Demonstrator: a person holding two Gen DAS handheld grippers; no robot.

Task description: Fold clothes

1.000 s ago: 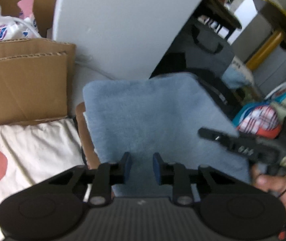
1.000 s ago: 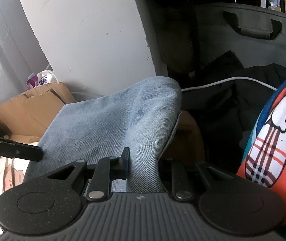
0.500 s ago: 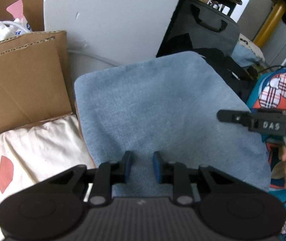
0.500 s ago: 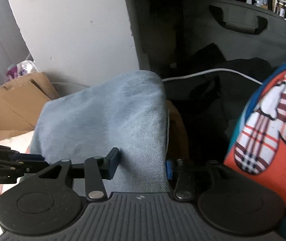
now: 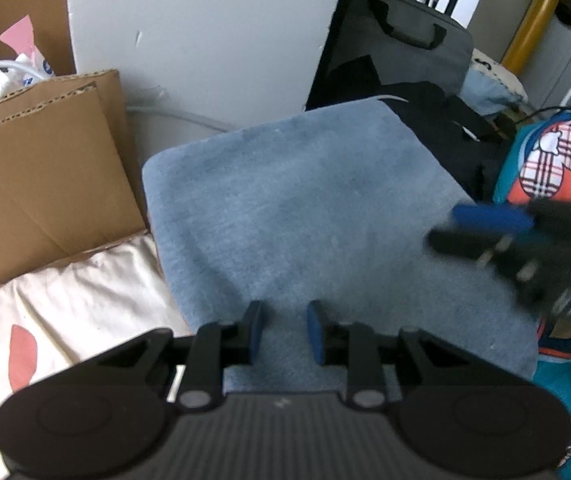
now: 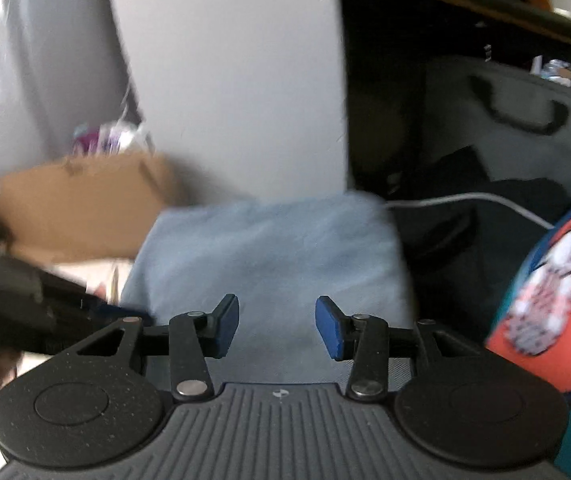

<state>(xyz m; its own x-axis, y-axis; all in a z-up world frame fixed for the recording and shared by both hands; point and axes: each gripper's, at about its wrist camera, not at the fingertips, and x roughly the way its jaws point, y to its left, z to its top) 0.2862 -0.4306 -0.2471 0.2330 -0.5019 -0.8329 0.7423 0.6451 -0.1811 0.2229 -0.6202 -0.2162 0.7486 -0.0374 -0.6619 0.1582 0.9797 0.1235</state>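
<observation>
The blue denim garment (image 5: 305, 216) lay as a neat folded rectangle between the cardboard (image 5: 41, 168) on the left and a plaid-print garment (image 5: 553, 160) on the right; the left gripper (image 5: 283, 330) hung over its near edge, slightly parted, grasping nothing; the right gripper (image 6: 277, 326) was spread wide and empty; any further fold would want both near corners pinched evenly.

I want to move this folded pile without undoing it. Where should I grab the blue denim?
Probably the near edge of the denim, coming in low from the front. It lies flat as a folded rectangle, and that edge already sits between the open left gripper. The far edge backs onto a white panel and the cardboard crowds the left side. The right gripper is open nearby to share the load.
</observation>
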